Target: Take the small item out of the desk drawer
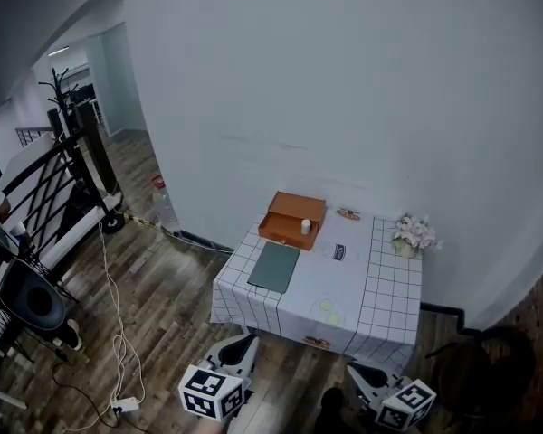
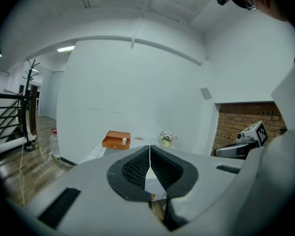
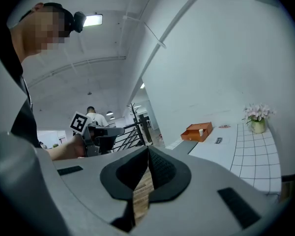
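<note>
An orange desk drawer box [image 1: 292, 217] stands open at the back of a table with a white checked cloth [image 1: 389, 301]. A small white item [image 1: 305, 226] stands upright in its drawer. Both grippers hang well short of the table, over the wooden floor. My left gripper [image 1: 243, 340] is shut with nothing between its jaws, which meet at the tips [image 2: 149, 149]. My right gripper [image 1: 359, 370] is likewise shut and empty [image 3: 148, 149]. The left gripper view shows the box [image 2: 116, 139] far ahead; the right gripper view has the box [image 3: 198, 131] off to the right.
A grey flat pad [image 1: 274, 266] lies in front of the box. A vase of pale flowers [image 1: 412, 235] stands at the table's right. Cables [image 1: 118, 333] trail over the floor at left, beside a black railing [image 1: 54, 183]. A white wall backs the table.
</note>
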{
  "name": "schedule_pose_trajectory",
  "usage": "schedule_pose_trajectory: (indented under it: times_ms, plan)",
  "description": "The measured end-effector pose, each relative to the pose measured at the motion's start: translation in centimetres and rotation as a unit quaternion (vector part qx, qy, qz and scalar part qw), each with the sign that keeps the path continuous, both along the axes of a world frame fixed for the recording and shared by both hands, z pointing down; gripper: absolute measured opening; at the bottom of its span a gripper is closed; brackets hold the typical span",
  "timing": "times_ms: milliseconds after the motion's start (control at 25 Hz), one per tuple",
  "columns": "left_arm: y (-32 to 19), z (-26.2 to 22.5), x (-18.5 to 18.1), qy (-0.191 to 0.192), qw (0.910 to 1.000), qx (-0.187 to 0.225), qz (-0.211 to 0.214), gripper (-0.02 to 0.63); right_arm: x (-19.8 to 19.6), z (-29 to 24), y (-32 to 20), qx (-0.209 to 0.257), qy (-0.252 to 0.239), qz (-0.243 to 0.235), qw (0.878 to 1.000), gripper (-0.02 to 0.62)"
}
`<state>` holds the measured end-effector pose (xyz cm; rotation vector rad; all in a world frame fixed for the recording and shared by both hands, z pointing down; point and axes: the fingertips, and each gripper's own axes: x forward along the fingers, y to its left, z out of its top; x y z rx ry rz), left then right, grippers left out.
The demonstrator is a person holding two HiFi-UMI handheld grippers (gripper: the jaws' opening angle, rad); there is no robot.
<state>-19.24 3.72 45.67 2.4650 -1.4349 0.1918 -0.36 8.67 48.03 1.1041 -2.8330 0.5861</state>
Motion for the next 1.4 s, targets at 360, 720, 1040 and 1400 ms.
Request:
schedule_pose_trajectory:
  times_ms: [360, 720, 1040, 1400]
  plan:
    - [-8.3, 5.1, 2.4, -0.009, 0.9951, -0.074, -0.065, 0.014, 1.8, 0.6, -12.6, 0.018, -0.016, -0.075, 0.997, 0.005]
    - [-19.7, 4.2, 9.2, -0.019, 0.9957, -0.067, -0.061, 0.014, 8.0, 2.2, -24.2, -0.009, -0.033, -0.086, 0.996, 0.005]
    - [-23.4, 6.4, 7.8, -0.023, 0.9944, -0.082, -0.063, 0.014, 4.6, 3.9, -28.8, -0.04, -0.028, -0.111, 0.993, 0.005]
    - [-30.1, 6.3, 1.3, -0.015, 0.9984, -0.048, -0.025, 0.014, -2.5, 3.0, -36.1, -0.044, 0.006, -0.094, 0.995, 0.005]
